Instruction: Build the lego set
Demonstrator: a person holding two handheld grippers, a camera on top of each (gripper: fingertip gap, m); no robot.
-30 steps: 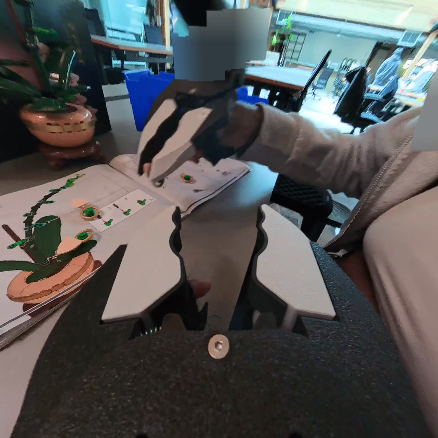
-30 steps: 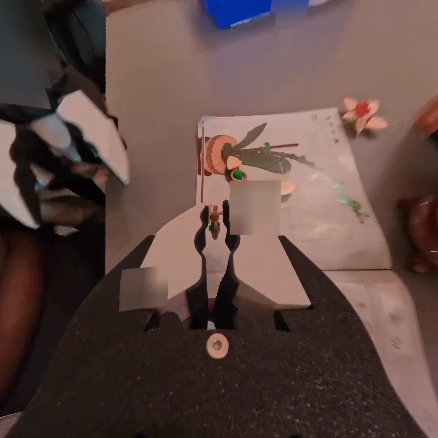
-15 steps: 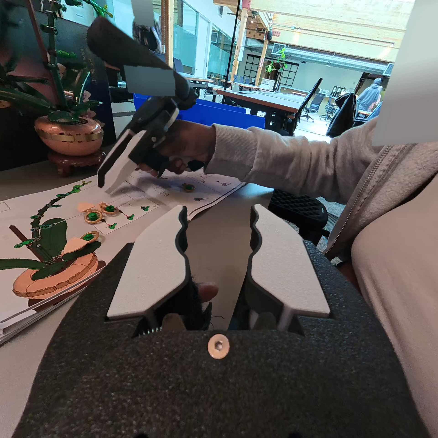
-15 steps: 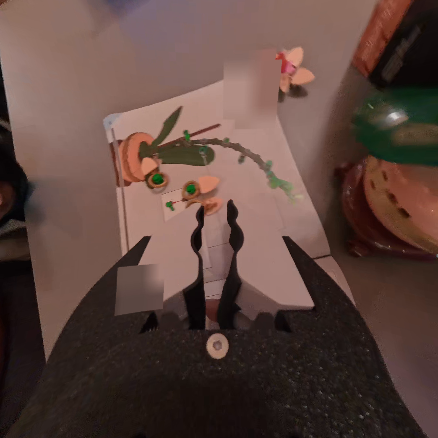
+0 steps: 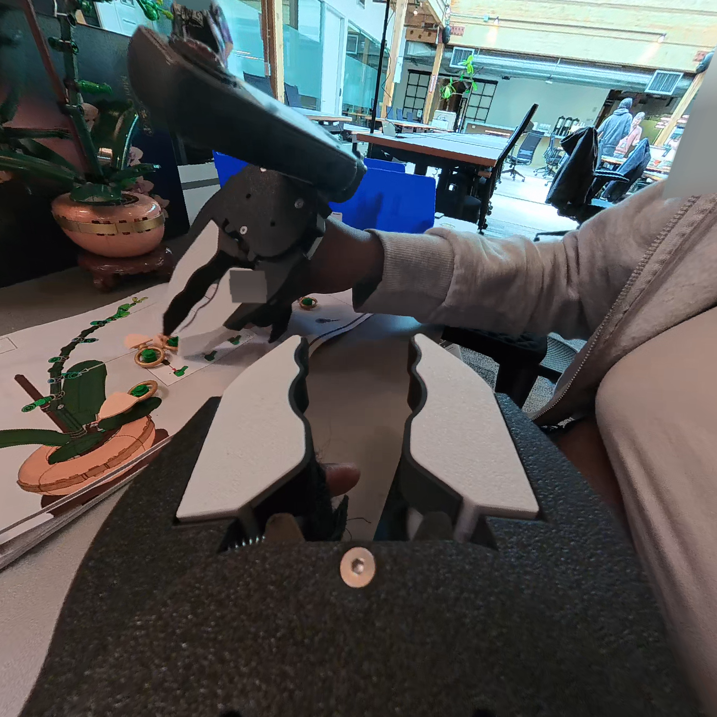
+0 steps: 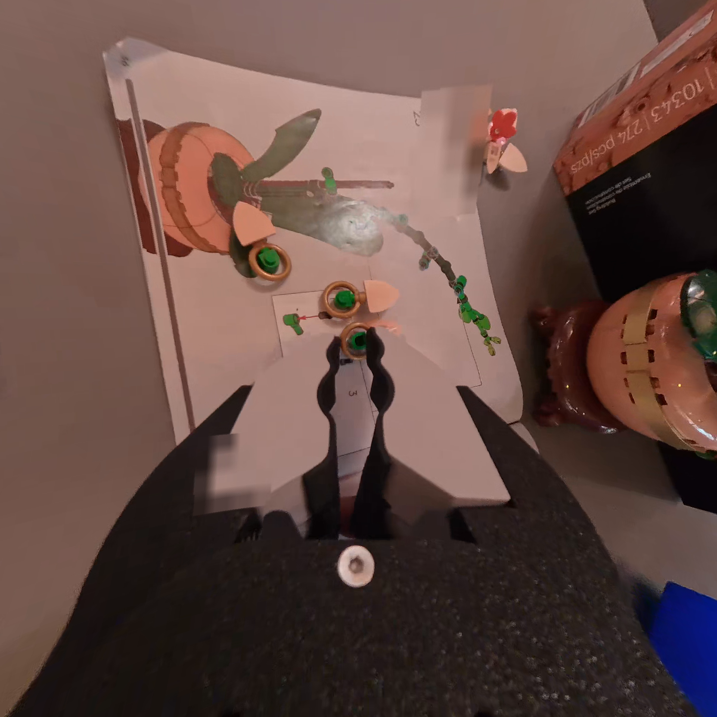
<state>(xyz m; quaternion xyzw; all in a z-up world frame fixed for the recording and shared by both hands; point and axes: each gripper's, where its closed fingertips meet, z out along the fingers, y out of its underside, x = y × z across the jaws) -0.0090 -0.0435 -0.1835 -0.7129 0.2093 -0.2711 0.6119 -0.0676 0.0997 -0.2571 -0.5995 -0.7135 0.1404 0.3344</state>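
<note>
The right claw [image 6: 356, 341] has come down onto the open instruction booklet [image 6: 217, 349], lower and closer than half a second ago, when its tips hung above the page. Now its fingers are drawn close around a small gold ring piece with a green stud [image 6: 355, 340], with a peach petal [image 6: 388, 325] blurred just beyond the tips. The jaws sit against the ring's two sides, so I judge it gripped, or all but; whether it is lifted off the paper I cannot tell.

Two like sub-assemblies lie on the page just above it in the right wrist view: one ring with its petal [image 6: 343, 299] mid-frame, another [image 6: 269, 260] to the upper left, over the printed pot. A finished flower with a red centre [image 6: 503, 144] lies at the booklet's upper right corner, and the built orchid pot [image 6: 640, 372] stands at the right edge, beside the set's box [image 6: 640, 155].

From the left wrist view, the right claw [image 5: 168, 334] reaches in from upper centre, tips down on the page at centre left. The left claw [image 5: 357, 361] waits low over the table [image 5: 349, 407], jaws wide apart, holding nothing.

To my eye the pick is under way: one flower part is being collected, probably for fitting to the plant.
</note>
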